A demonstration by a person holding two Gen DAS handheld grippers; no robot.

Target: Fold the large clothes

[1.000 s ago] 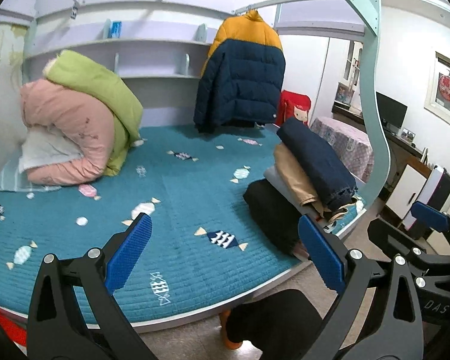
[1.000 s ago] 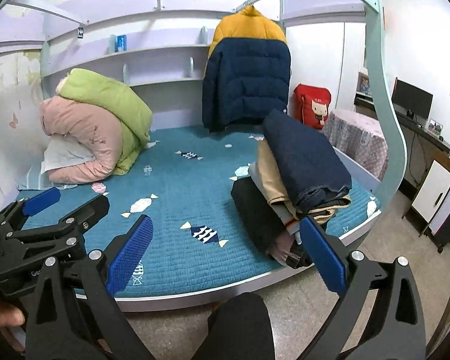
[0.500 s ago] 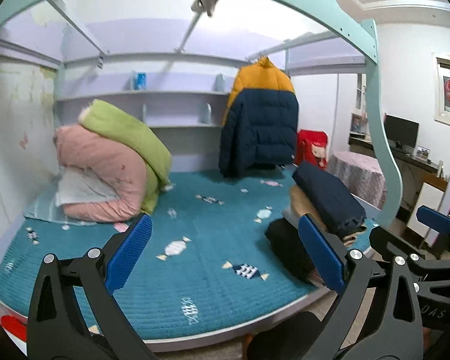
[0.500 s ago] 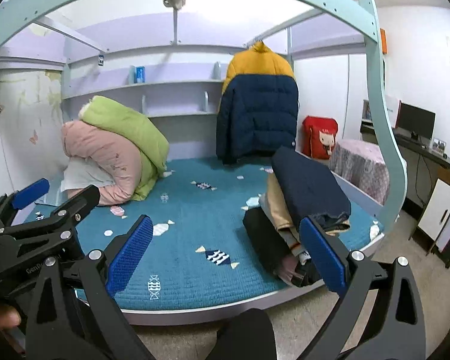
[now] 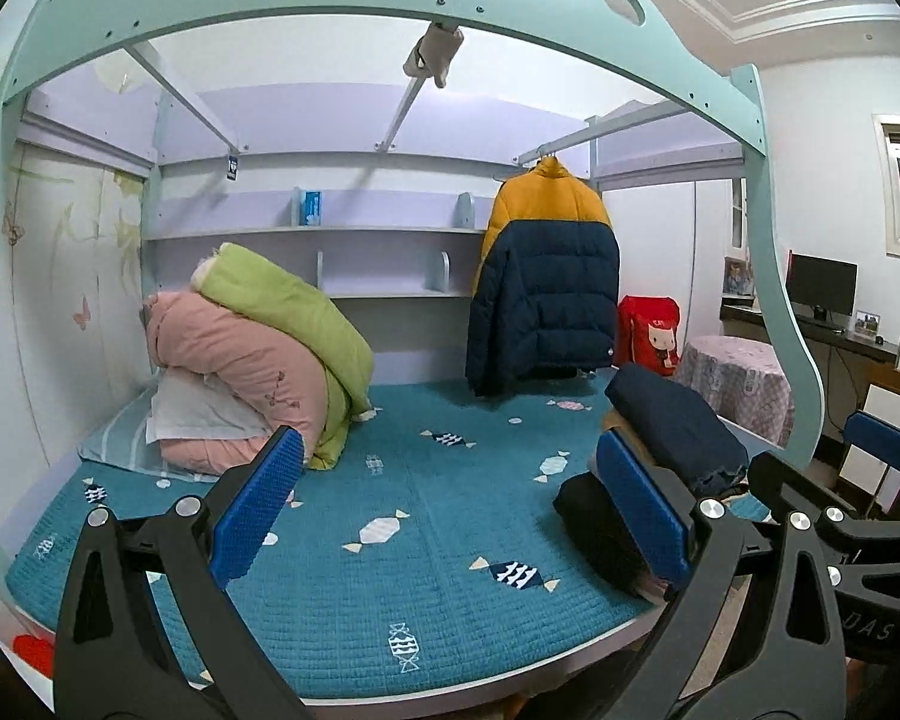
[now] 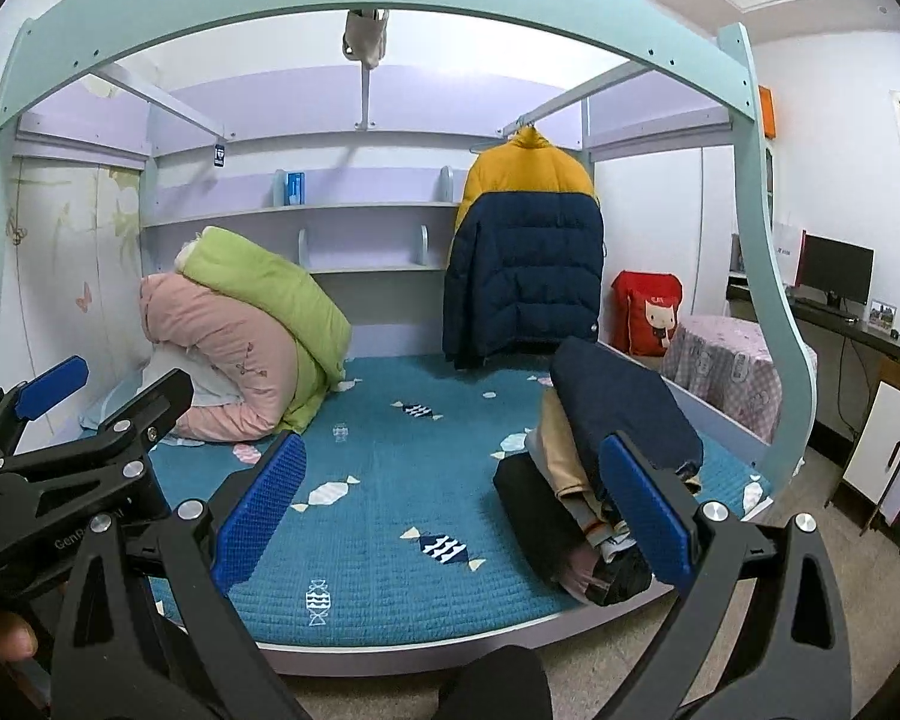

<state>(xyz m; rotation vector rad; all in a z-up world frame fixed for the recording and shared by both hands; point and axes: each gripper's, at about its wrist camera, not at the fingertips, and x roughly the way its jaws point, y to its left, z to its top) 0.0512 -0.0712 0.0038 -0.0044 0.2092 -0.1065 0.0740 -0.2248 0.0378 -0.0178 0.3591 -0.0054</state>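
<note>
A yellow and navy puffer jacket (image 5: 546,288) (image 6: 525,258) hangs on a hanger from a rail at the back right of the bed. A stack of folded clothes (image 5: 672,438) (image 6: 606,420), navy on top, tan and black below, lies on the bed's right side. My left gripper (image 5: 447,507) is open and empty, held in front of the bed. My right gripper (image 6: 447,507) is open and empty too, level with the left one, which shows at its left (image 6: 54,420).
The teal quilted mattress (image 5: 426,516) is bare in the middle. Pink and green duvets (image 5: 258,354) are piled at the back left. A teal bunk frame (image 5: 768,276) arches overhead. A covered round table (image 5: 732,384), a red bag and a desk with a monitor stand to the right.
Both grippers have tilted upward and drawn back, so the bunk arch and ceiling have come into view. The jaws have stayed open and empty.
</note>
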